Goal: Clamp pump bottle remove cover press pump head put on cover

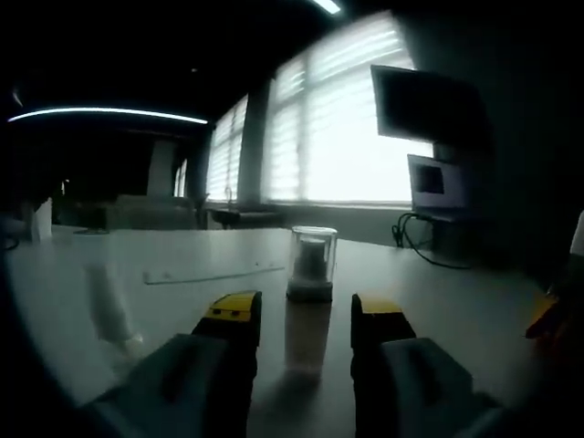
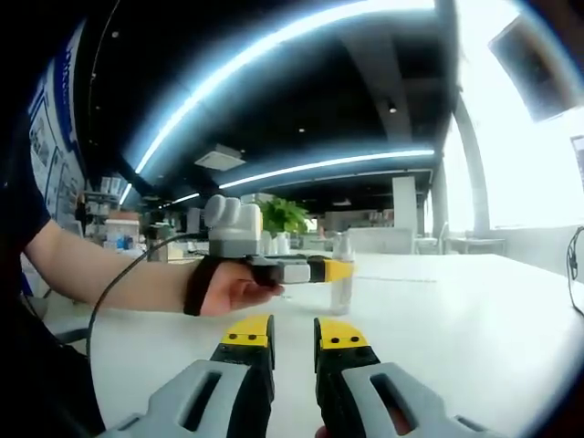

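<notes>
Grey, yellow-tipped left gripper [image 1: 306, 315] stands open on the white table [image 1: 456, 301], the small clear-capped pump bottle [image 1: 311, 265] upright just beyond its jaws, away from the edges. Matching right gripper [image 2: 294, 333] sits nearly closed, empty, the bottle ahead.

the pump bottle [image 1: 311, 265] looks like clear glossy plastic, its see-through cover showing a paler pump head inside. the table [image 1: 182, 301] is a smooth, pale surface with a soft sheen that mirrors the bottle faintly. the left gripper [image 1: 307, 328] has matt grey plastic bodies with black jaws and yellow plastic tips; the right gripper [image 2: 293, 338] looks the same. a black strap, seemingly cloth, wraps the hand [image 2: 233, 287].
</notes>
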Available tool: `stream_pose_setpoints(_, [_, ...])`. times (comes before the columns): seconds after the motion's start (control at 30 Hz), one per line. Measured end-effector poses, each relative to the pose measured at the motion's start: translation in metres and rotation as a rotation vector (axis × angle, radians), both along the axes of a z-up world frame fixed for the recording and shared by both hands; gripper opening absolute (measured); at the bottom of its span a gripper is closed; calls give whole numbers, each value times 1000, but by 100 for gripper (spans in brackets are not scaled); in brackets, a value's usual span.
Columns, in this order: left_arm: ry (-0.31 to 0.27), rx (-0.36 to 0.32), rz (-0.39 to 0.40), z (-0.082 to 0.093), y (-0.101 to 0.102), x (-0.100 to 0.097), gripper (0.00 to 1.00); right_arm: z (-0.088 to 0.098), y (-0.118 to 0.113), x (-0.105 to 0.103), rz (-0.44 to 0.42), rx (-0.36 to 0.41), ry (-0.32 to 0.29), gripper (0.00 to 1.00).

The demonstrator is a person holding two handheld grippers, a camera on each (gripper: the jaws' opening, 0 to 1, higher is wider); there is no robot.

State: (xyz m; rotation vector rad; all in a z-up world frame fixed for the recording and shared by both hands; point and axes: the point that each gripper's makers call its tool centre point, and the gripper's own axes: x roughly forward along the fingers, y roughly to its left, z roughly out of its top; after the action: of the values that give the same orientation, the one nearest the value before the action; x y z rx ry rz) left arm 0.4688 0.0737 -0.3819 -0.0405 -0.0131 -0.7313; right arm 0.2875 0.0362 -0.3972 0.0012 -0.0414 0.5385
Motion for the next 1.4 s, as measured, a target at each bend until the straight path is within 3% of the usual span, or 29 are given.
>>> stream_pose_setpoints(0.23, [-1, 23, -9, -3, -8, 11, 28, 0, 0, 0, 3, -2, 1, 12])
stream_pose_setpoints(0.33, [17, -20, -4, 1, -6, 14, 23, 0, 0, 0, 3, 0, 1, 12])
stream_pose_setpoints(0.43, [21, -19, -1, 0, -7, 17, 22, 0, 1, 0, 6, -1, 0, 12])
stream_pose_setpoints(0.6, [24, 0, -4, -7, -11, 18, 21, 0, 0, 0, 5, 1, 1, 12])
stream_pose_setpoints(1.03, [1, 5, -6, -5, -12, 14, 14, 0, 1, 0, 8, -2, 1, 12])
stream_pose_setpoints(1.4, [-16, 6, -11, -1, -6, 16, 13, -1, 1, 0, 8, -3, 1, 12])
